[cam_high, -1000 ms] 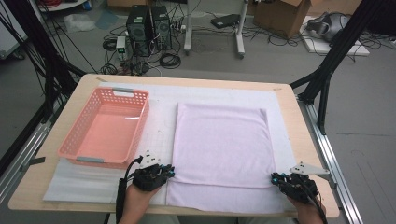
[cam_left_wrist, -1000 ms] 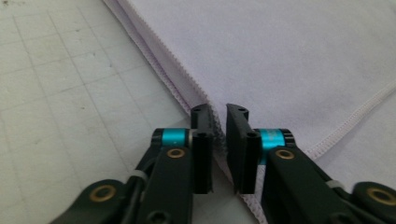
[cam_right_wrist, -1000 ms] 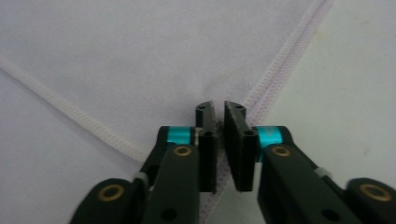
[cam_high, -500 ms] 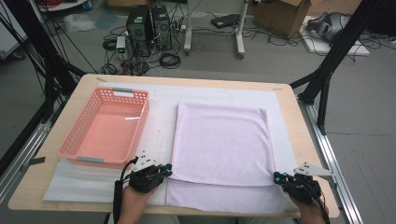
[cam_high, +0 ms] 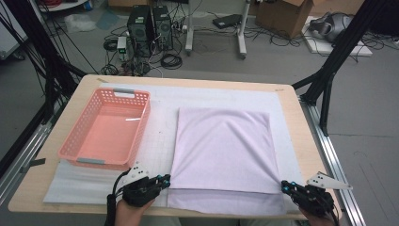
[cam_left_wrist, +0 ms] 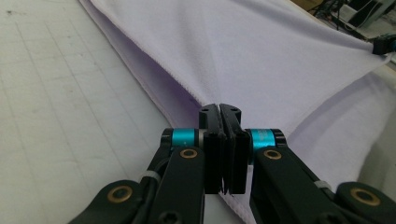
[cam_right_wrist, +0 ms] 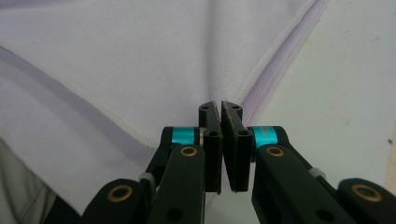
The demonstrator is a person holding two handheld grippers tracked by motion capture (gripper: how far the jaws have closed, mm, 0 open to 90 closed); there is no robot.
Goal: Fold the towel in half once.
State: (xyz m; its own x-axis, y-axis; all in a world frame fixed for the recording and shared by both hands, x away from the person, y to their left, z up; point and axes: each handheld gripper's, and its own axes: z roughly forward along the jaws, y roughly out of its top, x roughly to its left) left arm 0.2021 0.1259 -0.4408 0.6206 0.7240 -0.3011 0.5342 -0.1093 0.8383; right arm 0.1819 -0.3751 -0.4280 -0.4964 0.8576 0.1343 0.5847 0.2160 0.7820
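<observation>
Cloth [cam_high: 221, 146], pale lilac, lies spread on the white mat [cam_high: 160, 141] covering the table [cam_high: 301, 141], right of centre, its near part folded so an upper layer sits over a lower one that peeks out along the near edge. The left gripper [cam_high: 164, 179] sits at the near left corner of that upper layer, and in the left gripper view its jaws are pressed together on the cloth's hemmed corner [cam_left_wrist: 205, 100], which rises slightly from the layer beneath. The right gripper [cam_high: 285, 187] is at the near right corner, and in the right gripper view its jaws are likewise pinched tight on the fabric's edge [cam_right_wrist: 247, 88], with folds running away from the grip. Both corners are lifted just off the lower layer, and the fabric between them is drawn taut. A pink plastic basket [cam_high: 75, 141] stands on the left side of the mat, well apart from the cloth. Beyond the far edge of the table, computer towers [cam_high: 150, 23] and loose cables sit on the floor.
</observation>
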